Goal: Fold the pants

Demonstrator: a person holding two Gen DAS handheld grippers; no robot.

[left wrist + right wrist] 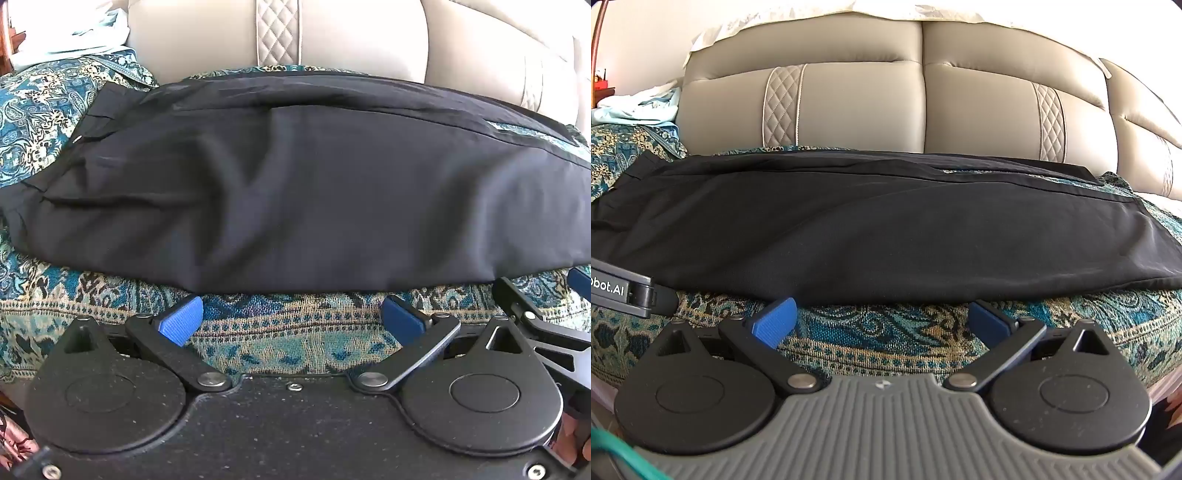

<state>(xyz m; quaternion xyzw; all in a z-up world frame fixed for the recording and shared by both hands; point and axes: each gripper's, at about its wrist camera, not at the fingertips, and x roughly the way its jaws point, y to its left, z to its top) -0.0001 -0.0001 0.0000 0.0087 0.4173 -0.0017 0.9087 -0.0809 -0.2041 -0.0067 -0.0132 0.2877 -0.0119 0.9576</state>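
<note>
Pants (295,177) lie flat on the patterned sofa cover (288,332), long axis crosswise to both fingers' pointing direction, near edge just ahead of the fingertips; left gripper (291,317) and right gripper (882,317) both spread wide, empty, equally near

Pants (314,184): black woven cloth, smooth, matt, showing a faint sheen on the folds. Cover (295,332) beneath: coarse woven paisley fabric, teal and cream. Sofa back (864,107) at 12 o'clock: smooth beige leather-like upholstery with quilted strips. Left gripper (291,317): matt black plastic, ribbed blue pads (181,317), shiny metal rivets.
</note>
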